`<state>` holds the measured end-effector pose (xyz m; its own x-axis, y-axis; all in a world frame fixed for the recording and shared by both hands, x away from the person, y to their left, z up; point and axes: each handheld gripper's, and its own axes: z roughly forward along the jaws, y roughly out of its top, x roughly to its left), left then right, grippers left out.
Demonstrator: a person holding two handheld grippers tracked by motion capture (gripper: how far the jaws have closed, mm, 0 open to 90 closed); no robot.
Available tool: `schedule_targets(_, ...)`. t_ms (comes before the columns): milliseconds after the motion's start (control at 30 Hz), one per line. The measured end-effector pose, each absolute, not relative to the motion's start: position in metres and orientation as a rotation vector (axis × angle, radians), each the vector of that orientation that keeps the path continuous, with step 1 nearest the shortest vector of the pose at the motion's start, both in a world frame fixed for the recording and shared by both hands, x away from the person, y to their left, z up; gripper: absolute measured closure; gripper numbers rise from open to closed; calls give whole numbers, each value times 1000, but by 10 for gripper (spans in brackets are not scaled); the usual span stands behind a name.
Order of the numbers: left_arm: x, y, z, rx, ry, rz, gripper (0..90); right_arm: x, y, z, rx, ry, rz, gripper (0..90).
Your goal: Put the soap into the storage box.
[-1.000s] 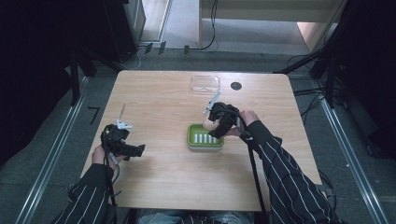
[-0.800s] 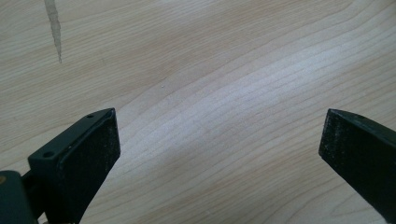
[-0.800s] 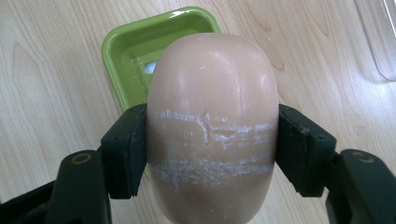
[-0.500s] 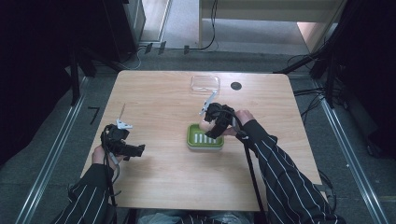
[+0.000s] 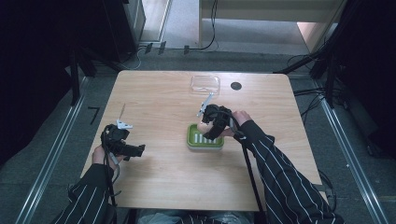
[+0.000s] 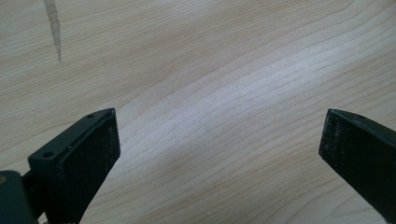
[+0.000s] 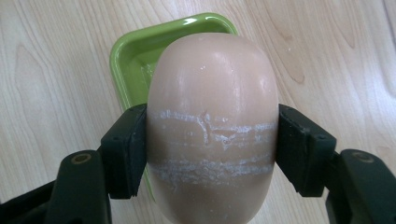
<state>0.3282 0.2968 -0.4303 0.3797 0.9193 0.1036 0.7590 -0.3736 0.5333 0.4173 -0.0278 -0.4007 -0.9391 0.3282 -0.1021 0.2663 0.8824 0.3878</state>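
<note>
A pale wooden table (image 5: 163,98) sits on a grey floor, dark racks to either side, cables trailing along the far wall. At the far edge lies a clear plastic lid (image 5: 205,83), and just right of it a small black disc (image 5: 236,86). Centre stage, the right gripper (image 5: 208,125) hangs over a green soap dish (image 5: 196,140), and it's carrying a peach-coloured soap bar (image 7: 212,126). The right gripper view settles it: both jaws press the bar's flanks, white scrape lines running across it, the dish directly beneath and beyond. From above, the bar is a mere sliver. Over at the near left, the left gripper (image 5: 133,150) rests low; in its own view the jaws stand wide apart over bare wood grain.
</note>
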Motion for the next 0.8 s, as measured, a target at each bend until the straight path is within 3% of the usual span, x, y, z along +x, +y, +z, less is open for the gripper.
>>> schedule_targets(800,329,297,-431,2247,1450,546,0,420,-23,-413,410,2915,568,336)
